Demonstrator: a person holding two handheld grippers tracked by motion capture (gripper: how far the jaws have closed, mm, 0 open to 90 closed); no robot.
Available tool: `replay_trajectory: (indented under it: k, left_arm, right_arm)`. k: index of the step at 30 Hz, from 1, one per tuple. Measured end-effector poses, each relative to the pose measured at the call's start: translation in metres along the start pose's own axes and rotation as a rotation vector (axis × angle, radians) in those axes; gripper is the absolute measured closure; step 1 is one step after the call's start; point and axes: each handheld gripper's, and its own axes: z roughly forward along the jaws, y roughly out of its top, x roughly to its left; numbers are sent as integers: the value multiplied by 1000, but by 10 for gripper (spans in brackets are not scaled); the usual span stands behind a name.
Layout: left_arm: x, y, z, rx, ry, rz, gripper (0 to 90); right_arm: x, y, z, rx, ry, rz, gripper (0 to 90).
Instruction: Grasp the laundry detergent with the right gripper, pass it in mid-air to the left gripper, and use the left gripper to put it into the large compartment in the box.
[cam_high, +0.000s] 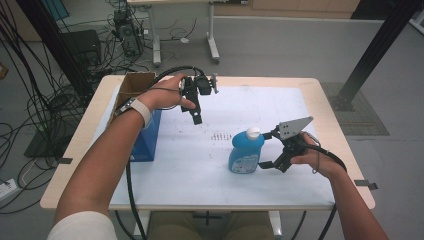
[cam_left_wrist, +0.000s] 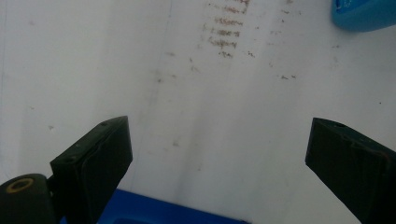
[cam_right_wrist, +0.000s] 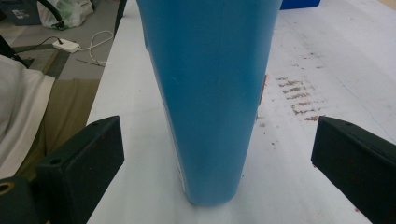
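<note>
A blue bottle (cam_high: 246, 152) with a white cap stands upright on the white table sheet (cam_high: 200, 165), right of centre. My right gripper (cam_high: 266, 149) is open at the bottle's right side, and the bottle (cam_right_wrist: 210, 93) stands between its two spread jaws, touching neither. My left gripper (cam_high: 196, 109) hangs open above the table at the back left, beside a blue box (cam_high: 147, 137); below it lie bare sheet, the box's blue edge (cam_left_wrist: 159, 212) and a corner of the bottle (cam_left_wrist: 364, 14).
An open cardboard box (cam_high: 134, 85) sits on top of the blue box at the table's left. Brown marks (cam_high: 218, 135) stain the sheet near the middle. Cables and desk legs lie on the floor beyond the table.
</note>
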Motion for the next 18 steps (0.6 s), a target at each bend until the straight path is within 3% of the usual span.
replay_trajectory:
  k: [18]
  left_arm:
    - [1,0,0,-1,1,1,77]
  right_arm:
    - [-1,0,0,-1,-4,3,26]
